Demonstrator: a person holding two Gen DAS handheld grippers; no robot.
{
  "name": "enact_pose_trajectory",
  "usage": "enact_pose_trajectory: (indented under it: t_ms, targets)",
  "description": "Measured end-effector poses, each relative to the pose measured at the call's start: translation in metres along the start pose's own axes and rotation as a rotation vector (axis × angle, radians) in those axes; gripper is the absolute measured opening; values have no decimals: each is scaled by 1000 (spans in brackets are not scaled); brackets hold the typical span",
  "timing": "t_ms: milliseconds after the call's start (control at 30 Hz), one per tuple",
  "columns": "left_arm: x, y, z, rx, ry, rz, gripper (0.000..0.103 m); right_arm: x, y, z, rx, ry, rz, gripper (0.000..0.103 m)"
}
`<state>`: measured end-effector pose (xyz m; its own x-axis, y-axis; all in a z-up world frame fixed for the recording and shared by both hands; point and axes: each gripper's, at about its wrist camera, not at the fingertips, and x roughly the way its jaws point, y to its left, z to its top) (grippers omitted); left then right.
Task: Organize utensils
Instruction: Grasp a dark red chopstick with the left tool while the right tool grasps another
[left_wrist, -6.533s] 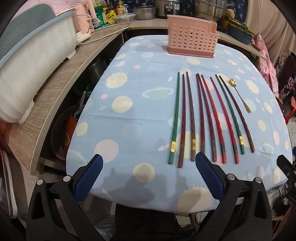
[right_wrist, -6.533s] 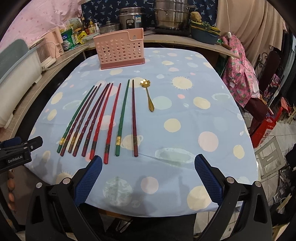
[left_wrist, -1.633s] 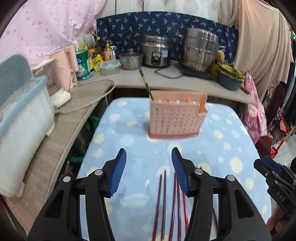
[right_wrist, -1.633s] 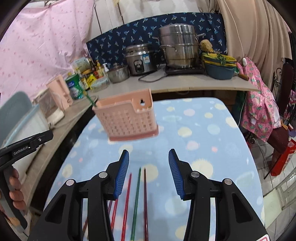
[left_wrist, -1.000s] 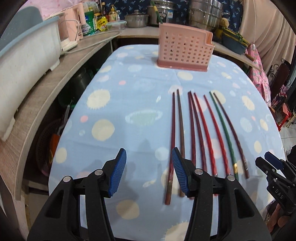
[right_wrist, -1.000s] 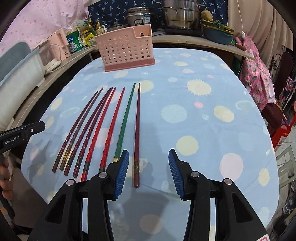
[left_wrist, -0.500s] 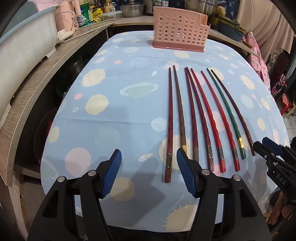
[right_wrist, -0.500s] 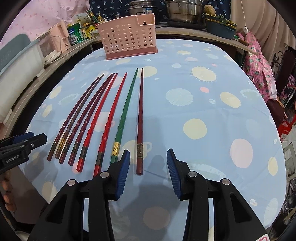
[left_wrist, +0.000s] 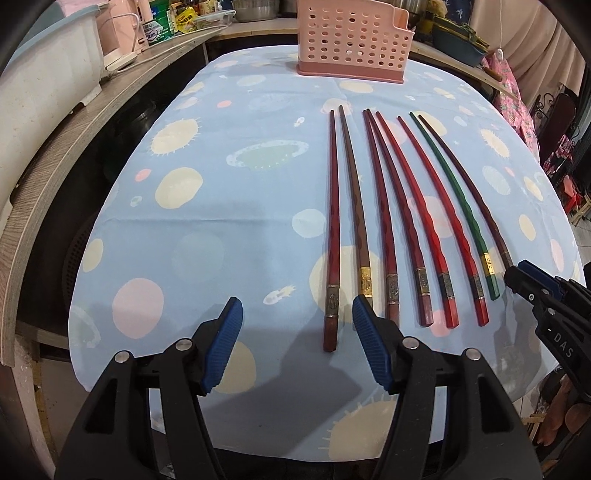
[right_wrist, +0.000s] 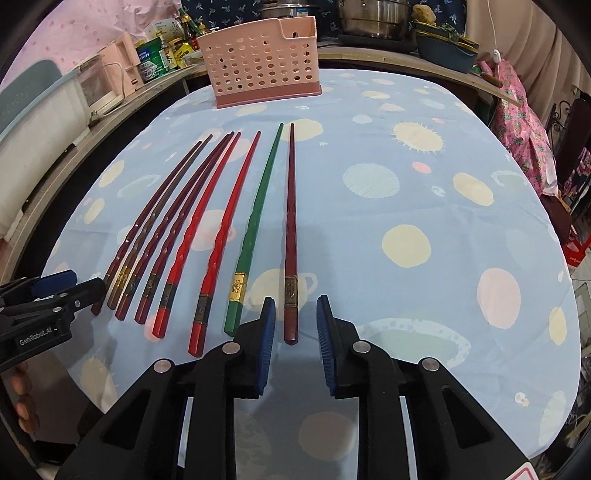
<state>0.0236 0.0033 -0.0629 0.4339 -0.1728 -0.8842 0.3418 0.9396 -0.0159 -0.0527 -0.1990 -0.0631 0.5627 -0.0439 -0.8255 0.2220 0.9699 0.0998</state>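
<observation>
Both grippers lining up on chopstick butt ends, near table edge.
Right gripper (right_wrist: 294, 332) spread, straddling dark maroon chopstick (right_wrist: 290, 236); left gripper (left_wrist: 295, 332) spread around red-brown chopstick (left_wrist: 331, 236). Risk: neighbouring brown chopstick (left_wrist: 354, 206) pinched too, or tilted stick missing pink perforated plastic holder (right_wrist: 260, 59) at far edge.

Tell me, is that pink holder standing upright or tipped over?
Upright. The pink holder stands on its flat base on the tablecloth, open top upward, beyond the chopsticks' tips. Cannot tell what is inside.
</observation>
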Motion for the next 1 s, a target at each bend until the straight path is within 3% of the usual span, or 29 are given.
enact_pose_trajectory:
  t_ms: [500,600,867,1000]
  targets:
    - [8,-1,-2,2,22,2,54,1,0,0,-6,-3,-7,16]
    - [8,-1,-1,6,19,-2,46,0,-1,-1,-5,-3,-9,15]
    - [5,-1,-1,6,24,-41,10,0,-2,0,-4,-4,-10,8]
    - [5,-2,-1,-2,30,-70,8,0,-3,-1,-4,-4,-9,8]
